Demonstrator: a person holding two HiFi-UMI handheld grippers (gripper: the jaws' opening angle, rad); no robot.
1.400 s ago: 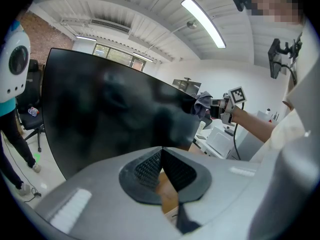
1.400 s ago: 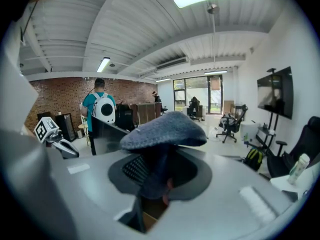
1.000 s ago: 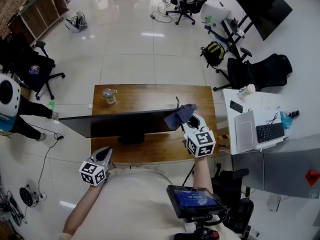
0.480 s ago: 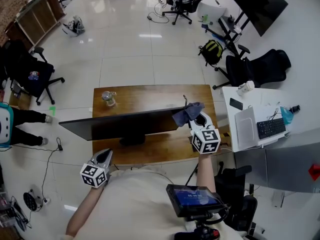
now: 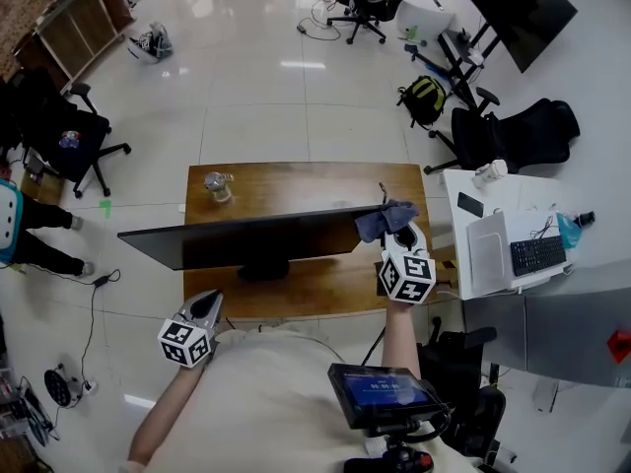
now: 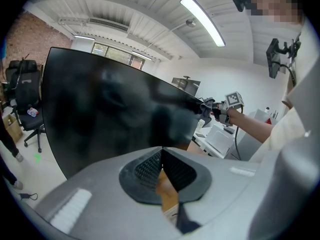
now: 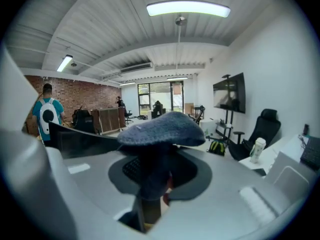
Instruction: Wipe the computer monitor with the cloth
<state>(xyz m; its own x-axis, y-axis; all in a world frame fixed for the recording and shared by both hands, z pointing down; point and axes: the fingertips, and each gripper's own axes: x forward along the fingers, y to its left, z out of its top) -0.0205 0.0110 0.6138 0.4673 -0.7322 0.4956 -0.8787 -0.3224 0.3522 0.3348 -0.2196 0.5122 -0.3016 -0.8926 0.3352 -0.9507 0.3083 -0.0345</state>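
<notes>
The dark monitor [image 5: 246, 236] stands on the wooden desk [image 5: 296, 180], seen from above and tilted. My right gripper [image 5: 394, 233] is shut on a blue-grey cloth [image 5: 385, 219], which rests at the monitor's upper right corner. In the right gripper view the cloth [image 7: 161, 129] bulges over the jaws, with the monitor's edge [image 7: 80, 136] to the left. My left gripper [image 5: 208, 305] hangs near the desk's front edge, below the screen's left part, its jaws shut on nothing. The black screen [image 6: 110, 114] fills the left gripper view, and the right gripper [image 6: 216, 110] shows at its far corner.
A clear bottle [image 5: 214, 186] stands at the desk's back left. To the right is a white table [image 5: 463, 264] with a laptop [image 5: 488, 249] and keyboard [image 5: 537, 255]. Office chairs [image 5: 513, 136], a backpack [image 5: 423, 102] and a person [image 5: 15, 227] stand around.
My right gripper has slid the cloth rightward along the monitor's top edge to its right corner. The left gripper has stayed where it was.
</notes>
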